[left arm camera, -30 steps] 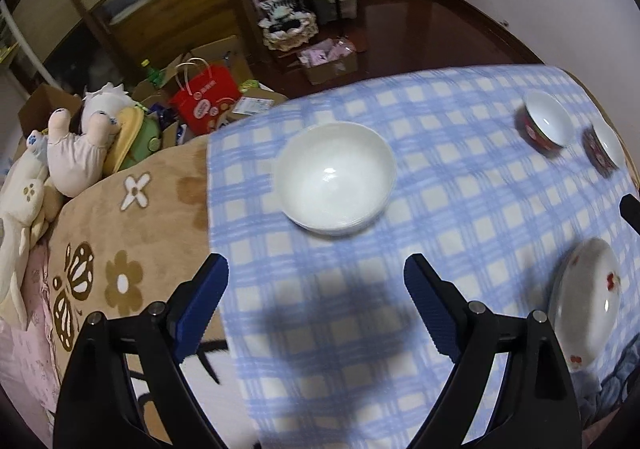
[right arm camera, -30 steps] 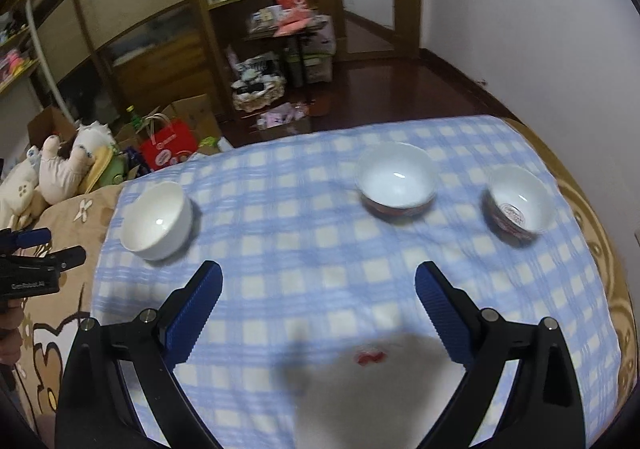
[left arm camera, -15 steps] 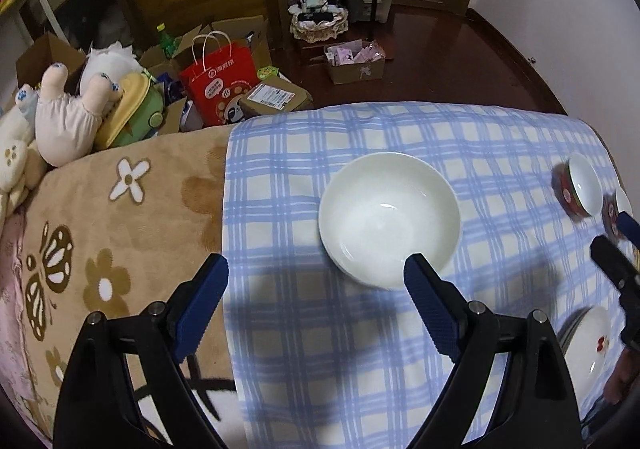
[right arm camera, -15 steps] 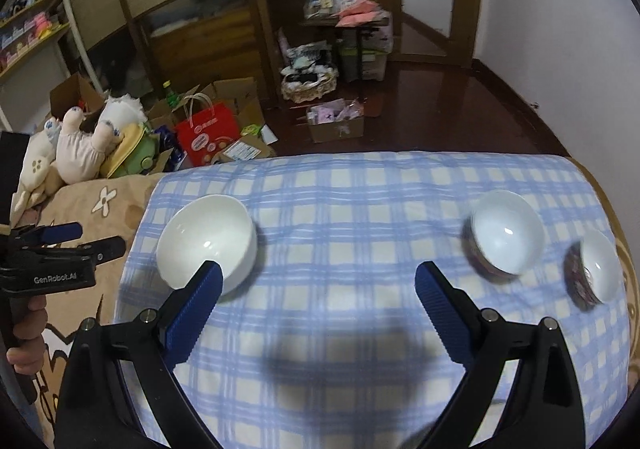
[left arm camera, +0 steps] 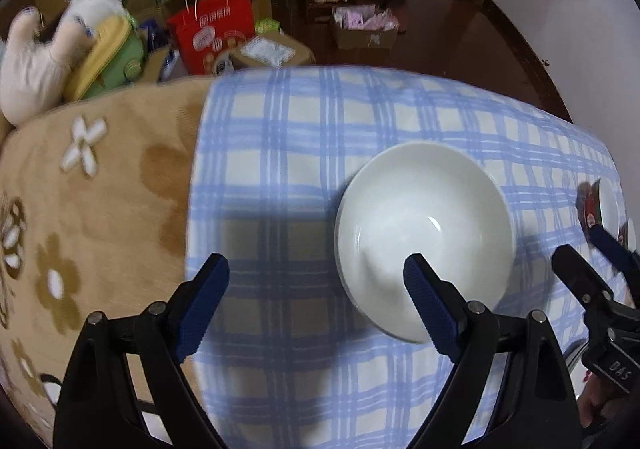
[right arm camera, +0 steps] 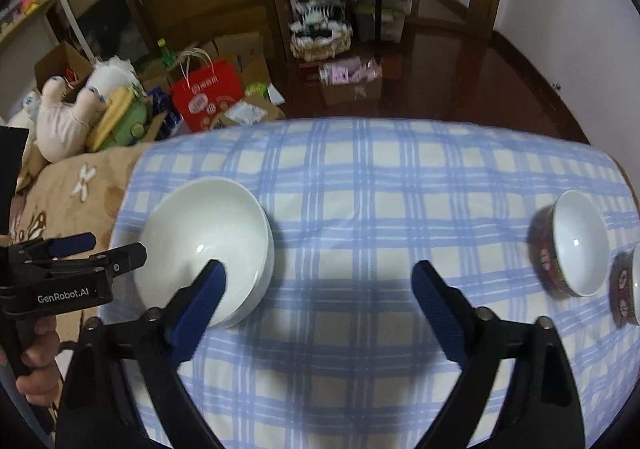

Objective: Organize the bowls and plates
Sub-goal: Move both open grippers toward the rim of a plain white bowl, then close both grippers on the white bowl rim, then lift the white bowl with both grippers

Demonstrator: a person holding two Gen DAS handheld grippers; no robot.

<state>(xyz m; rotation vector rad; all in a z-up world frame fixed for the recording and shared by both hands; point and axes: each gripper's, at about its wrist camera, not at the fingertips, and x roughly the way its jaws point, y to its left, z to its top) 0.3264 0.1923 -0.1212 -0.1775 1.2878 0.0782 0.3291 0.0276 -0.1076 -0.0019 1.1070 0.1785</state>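
A plain white bowl [left arm camera: 424,225] sits on the blue checked cloth [left arm camera: 280,177]; it also shows in the right wrist view [right arm camera: 204,237]. My left gripper [left arm camera: 316,297] is open, its right finger over the bowl's near rim. My right gripper [right arm camera: 316,293] is open, its left finger over the same bowl's right side. Two red-patterned bowls, one larger [right arm camera: 576,245] and one at the edge [right arm camera: 628,289], lie at the right. The right gripper also shows in the left wrist view [left arm camera: 600,269], and the left gripper in the right wrist view [right arm camera: 96,255].
A tan flowered blanket [left arm camera: 100,189] lies left of the cloth. Beyond the bed edge are plush toys [right arm camera: 72,117], a red paper bag [right arm camera: 208,97], cardboard boxes and a shelf on the dark wood floor [right arm camera: 460,77].
Both grippers have moved closer to the white bowl, which now looks larger and sits under a finger of each. The patterned plate at lower right has left the left wrist view.
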